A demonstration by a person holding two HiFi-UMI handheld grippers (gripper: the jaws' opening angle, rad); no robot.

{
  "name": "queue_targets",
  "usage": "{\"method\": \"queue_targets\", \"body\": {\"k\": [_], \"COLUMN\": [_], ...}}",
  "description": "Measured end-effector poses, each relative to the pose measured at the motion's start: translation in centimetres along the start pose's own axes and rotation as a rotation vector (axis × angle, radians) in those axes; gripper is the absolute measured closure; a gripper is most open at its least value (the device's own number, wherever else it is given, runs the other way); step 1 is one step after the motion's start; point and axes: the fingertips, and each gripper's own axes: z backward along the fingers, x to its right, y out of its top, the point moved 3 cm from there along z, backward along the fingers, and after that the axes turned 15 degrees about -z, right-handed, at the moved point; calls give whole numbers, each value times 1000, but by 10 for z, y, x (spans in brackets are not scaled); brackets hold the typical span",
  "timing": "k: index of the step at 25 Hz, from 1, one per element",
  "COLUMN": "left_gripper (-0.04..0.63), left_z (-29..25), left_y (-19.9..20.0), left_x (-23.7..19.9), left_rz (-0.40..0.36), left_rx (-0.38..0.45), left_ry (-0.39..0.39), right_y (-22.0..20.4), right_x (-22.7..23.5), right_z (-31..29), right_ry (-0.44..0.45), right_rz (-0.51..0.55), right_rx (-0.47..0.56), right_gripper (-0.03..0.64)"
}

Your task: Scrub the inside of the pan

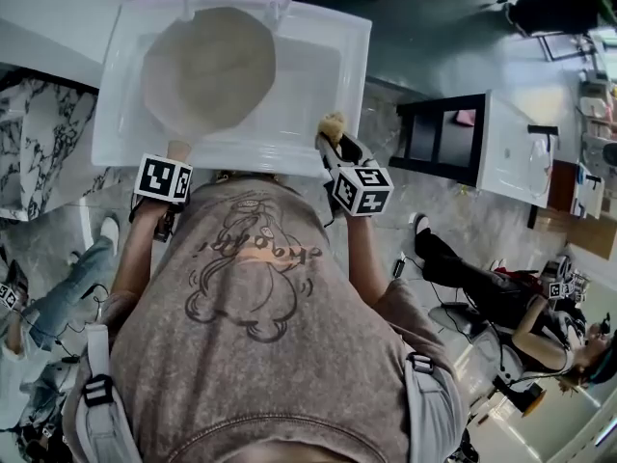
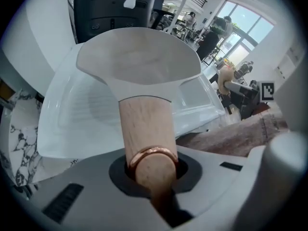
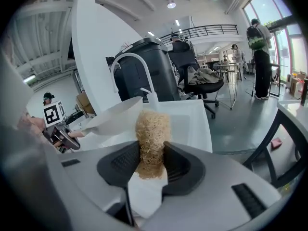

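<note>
- Sink point(image 1: 359, 66): white basin w/ pan point(image 1: 207, 66) in its left part. Risk: hard scrubbing may bang the pan against the sink wall.
- Pan: round, wide, pale beige inside, matte; no grime I can make out.
- Handle point(image 2: 144, 129): light wood w/ copper ring, left gripper point(image 2: 151, 170) clamped on its end. Risk: round wood may twist under pressure and roll the pan.
- Scrubber point(image 3: 152, 138): tan fibrous wad pinched in right gripper point(image 3: 151, 162), by the sink's near-right rim, apart from the pan. Risk: soft, may fold or slip out.
</note>
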Motion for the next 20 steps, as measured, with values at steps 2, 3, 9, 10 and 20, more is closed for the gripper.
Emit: {"method": "queue_targets", "body": {"k": [2, 3, 9, 10, 20], "left_gripper": [552, 552, 551, 551, 549], "left_z": [2, 3, 9, 9, 4], "left_y": [3, 5, 15, 17, 29], "left_x": [-3, -4, -13, -15, -21], "left_rz": [42, 62, 109, 110, 115], "left_rx": [24, 36, 82, 87, 105], "left_ry": [-2, -4, 4, 4, 5], "right_y": [-1, -1, -1, -1, -6], "right_x": [-1, -2, -8, -9, -15], "right_z": [-3, -3, -10, -12, -26], "right_ry": [-4, -5, 3, 5, -12], "right_rz": [33, 44, 35, 32, 34], "right_rx": [-9, -12, -22, -23, -60], "right_gripper": [460, 462, 462, 460, 462]}}
